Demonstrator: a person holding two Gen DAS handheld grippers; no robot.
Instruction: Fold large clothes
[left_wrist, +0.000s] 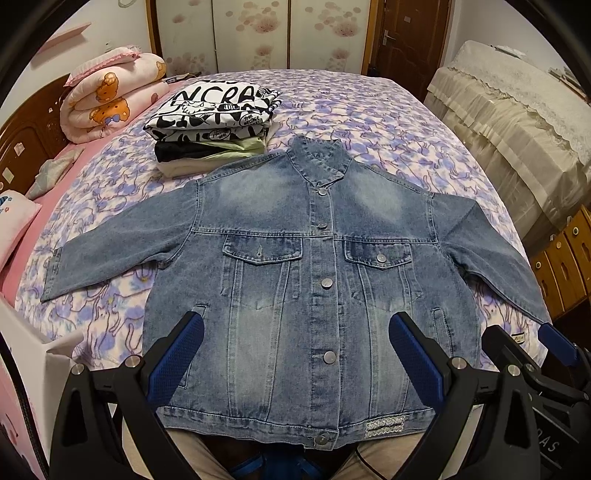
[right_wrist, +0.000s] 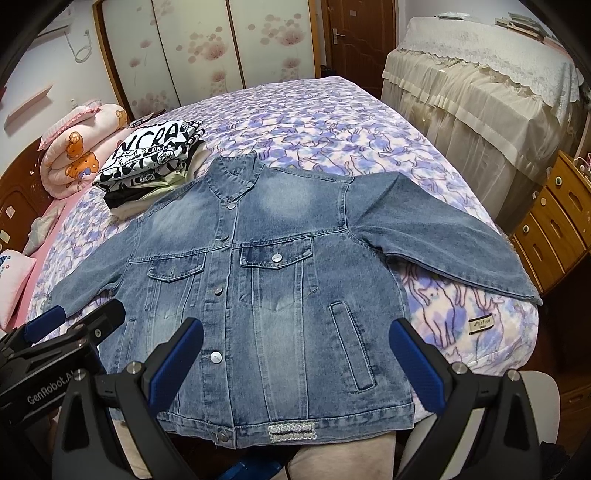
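A: What was seen nearest the cameras?

B: The left gripper (left_wrist: 295, 354) and the right gripper (right_wrist: 295, 354) were held side by side above the jacket's hem, each spread wide, nothing gripped.

A: And the garment?

B: A denim jacket (left_wrist: 303, 280) was laid flat, front up and buttoned, on the floral bedspread (left_wrist: 388, 122). Its hem was draped just over the near bed edge. Both sleeves were stretched outward; the right sleeve (right_wrist: 443, 251) was extended to the bed's right edge.

A: What room was left beyond it?

B: A stack of folded clothes (left_wrist: 214, 125) was set touching the left shoulder. A rolled pink quilt (left_wrist: 110, 99) was placed farther left. Open bedspread was left beyond the collar.
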